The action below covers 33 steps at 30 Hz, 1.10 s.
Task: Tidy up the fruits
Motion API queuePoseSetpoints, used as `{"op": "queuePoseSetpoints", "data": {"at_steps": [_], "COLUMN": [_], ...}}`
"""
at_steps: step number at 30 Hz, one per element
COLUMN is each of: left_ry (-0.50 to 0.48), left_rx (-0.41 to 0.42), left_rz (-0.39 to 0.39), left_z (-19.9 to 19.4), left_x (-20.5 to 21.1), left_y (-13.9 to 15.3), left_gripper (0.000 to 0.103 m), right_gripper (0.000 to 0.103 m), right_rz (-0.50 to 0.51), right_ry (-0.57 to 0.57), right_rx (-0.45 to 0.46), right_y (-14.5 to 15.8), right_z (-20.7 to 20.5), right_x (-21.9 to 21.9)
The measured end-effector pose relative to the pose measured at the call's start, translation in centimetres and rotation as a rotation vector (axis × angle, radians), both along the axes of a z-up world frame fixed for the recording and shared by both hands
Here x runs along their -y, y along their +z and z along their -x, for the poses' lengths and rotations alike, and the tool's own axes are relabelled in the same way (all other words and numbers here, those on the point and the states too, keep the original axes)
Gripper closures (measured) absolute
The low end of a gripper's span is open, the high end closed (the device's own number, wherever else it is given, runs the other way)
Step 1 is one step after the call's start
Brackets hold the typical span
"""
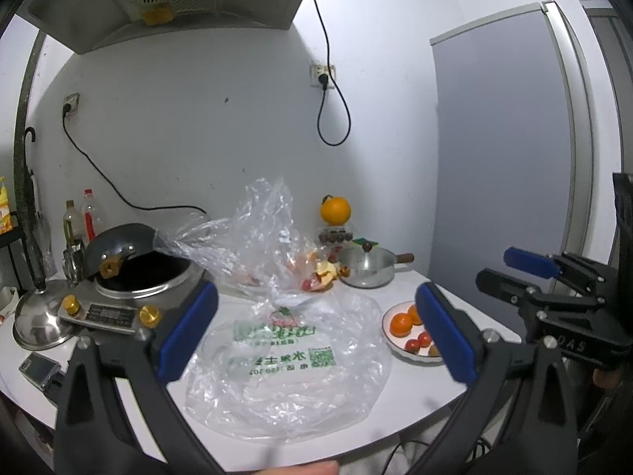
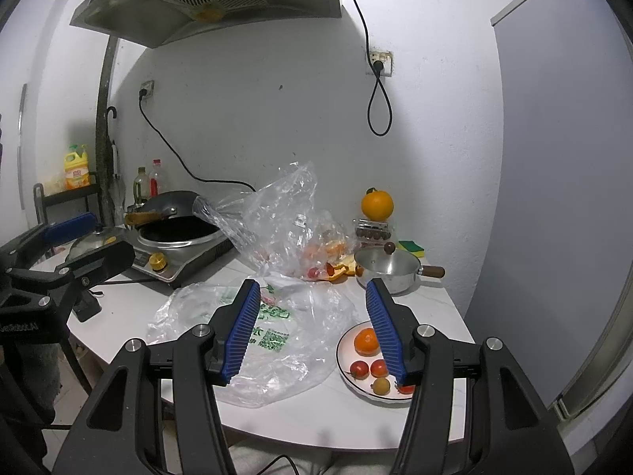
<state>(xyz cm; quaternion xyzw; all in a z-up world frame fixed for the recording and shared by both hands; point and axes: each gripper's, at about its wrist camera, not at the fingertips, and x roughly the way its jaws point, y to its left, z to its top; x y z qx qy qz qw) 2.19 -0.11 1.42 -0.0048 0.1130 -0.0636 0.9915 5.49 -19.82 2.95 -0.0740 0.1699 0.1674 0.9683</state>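
A white plate [image 1: 411, 358] [image 2: 350, 342] at the table's right front holds a mandarin [image 1: 400, 323] [image 2: 366, 341], cherry tomatoes [image 2: 359, 369] and a small yellowish fruit. A flat clear bag with green print [image 1: 285, 356] [image 2: 269, 336] lies mid-table. Behind it a crumpled clear bag [image 1: 269, 245] [image 2: 289, 221] holds more fruit and orange peel. A large orange [image 1: 335, 209] [image 2: 377, 205] sits on a box at the wall. My left gripper [image 1: 316, 332] [image 2: 85, 243] hovers open before the flat bag, holding nothing. My right gripper [image 2: 312, 328] [image 1: 514, 273] is open and empty, its right finger over the plate's edge.
An induction cooker with a tilted wok [image 1: 134, 273] [image 2: 178, 237] fills the back left, with a steel lid [image 1: 37, 316], bottles and a phone [image 1: 37, 368] nearby. A small lidded pot [image 1: 366, 271] [image 2: 385, 269] stands behind the plate. A grey fridge door rises on the right.
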Motion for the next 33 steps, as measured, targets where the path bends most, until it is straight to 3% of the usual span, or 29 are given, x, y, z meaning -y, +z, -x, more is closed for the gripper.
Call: {"op": "queuePoseSetpoints", "data": {"at_steps": [33], "left_ry": [0.008], "left_rx": [-0.013], "left_rz": [0.003], "left_z": [-0.49], "left_x": [-0.27], "left_y": [-0.58], "left_gripper": [0.002], "right_gripper": [0.044], "right_rz": [0.004], "right_ry": [0.001], "right_rx": [-0.008], "right_y": [-0.51], "right_z": [-0.05], "right_x": [-0.11]}}
